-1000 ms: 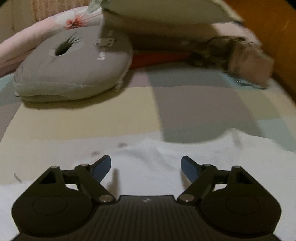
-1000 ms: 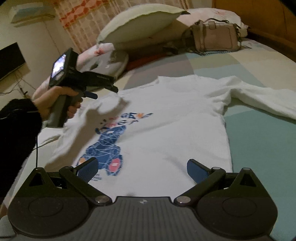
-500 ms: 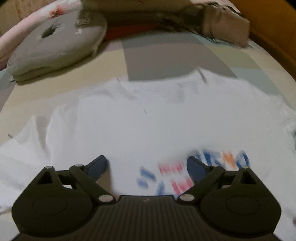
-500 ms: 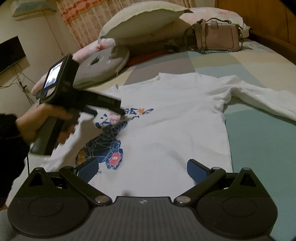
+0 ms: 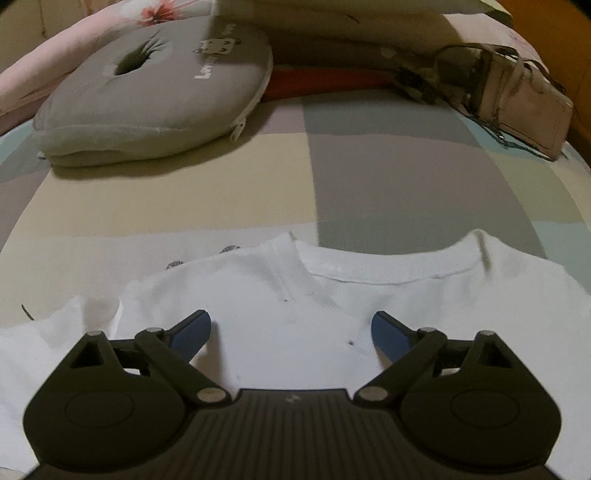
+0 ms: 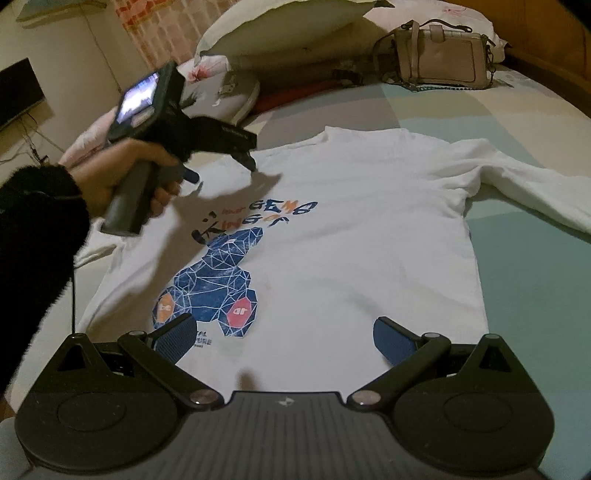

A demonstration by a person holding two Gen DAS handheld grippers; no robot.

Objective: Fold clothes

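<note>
Right wrist view shows a white long-sleeved shirt (image 6: 354, 229) of soft knit cotton lying flat and face up on the bed (image 6: 535, 295), whose cover is a patchwork of pale green, beige and grey blocks. A blue faceted bear with orange and red patches is printed on the chest under blue and orange lettering, and one sleeve stretches out toward the bed's right edge. The right hand-held gripper (image 6: 283, 338) hovers over the hem with its ribbed blue pads spread wide and nothing between them. The left hand-held gripper (image 6: 221, 171) is gripped pistol-style by a hand (image 6: 122, 177) in a fuzzy black sleeve (image 6: 37, 236), tilted downward at the shirt's shoulder near the collar. In the left wrist view its blue-tipped fingers stand wide apart just above the ribbed neckline, holding nothing. Toward the head of the bed sit a round grey cushion (image 5: 155, 99) with a dimpled centre, a cream pillow (image 6: 280, 26), and a boxy pink handbag (image 6: 436, 59) with a chain strap.
</note>
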